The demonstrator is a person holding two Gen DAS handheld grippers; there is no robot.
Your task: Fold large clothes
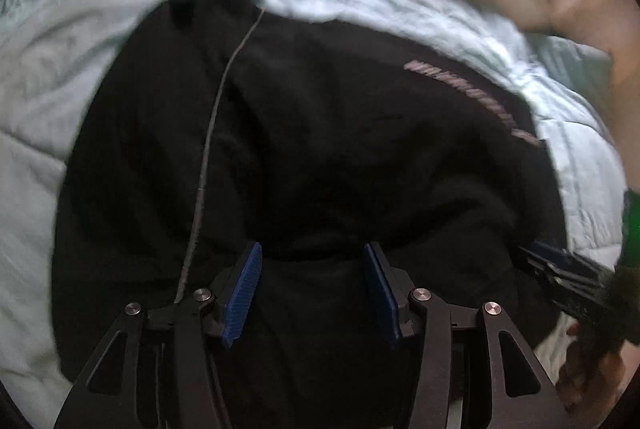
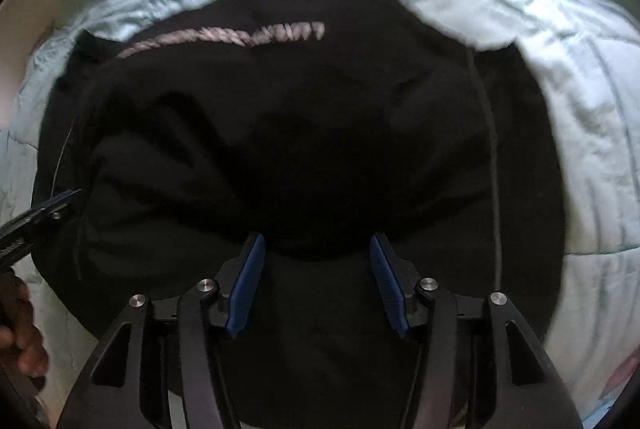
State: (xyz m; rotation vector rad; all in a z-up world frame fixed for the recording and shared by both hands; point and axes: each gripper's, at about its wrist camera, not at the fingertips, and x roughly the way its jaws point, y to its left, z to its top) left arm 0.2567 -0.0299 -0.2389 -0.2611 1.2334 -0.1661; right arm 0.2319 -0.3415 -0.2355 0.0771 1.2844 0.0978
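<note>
- The black garment (image 1: 320, 149) lies spread on a pale green quilt (image 1: 60, 89) on a bed, a bulky dark mass that fills the middle of both wrist views.
- The left tool (image 1: 314, 285) points steeply down over the garment, blue pads (image 1: 244, 297) apart. Only dark cloth shows behind the gap, nothing is pinched between the pads, so it is released.
- The right tool (image 2: 316, 281) is in the same posture over the same garment, its blue pads (image 2: 246, 285) spread and gripping nothing: released too.
- Just ahead of each tool's fingertips a thick folded edge of the garment forms a rounded ridge, with a flatter layer of the same cloth beneath the fingers.
- A line of pale pinkish lettering (image 2: 224, 35) runs across the garment on the far side from the right tool. In the left view the same lettering (image 1: 472, 97) sits ahead and to the right.
- A thin grey cord (image 1: 212, 133) trails over the cloth, ahead and left of the left tool. A similar cord (image 2: 494, 165) runs down the garment on the right of the right tool.
- The right tool shows at the right edge of the left view (image 1: 560, 269), the left tool at the left edge of the right view (image 2: 36, 217), so the two work side by side.
- A person's hand (image 2: 20, 333) is partly visible behind the left tool.
- Both views are motion-blurred and the garment's folds are hard to read in the dark cloth.
</note>
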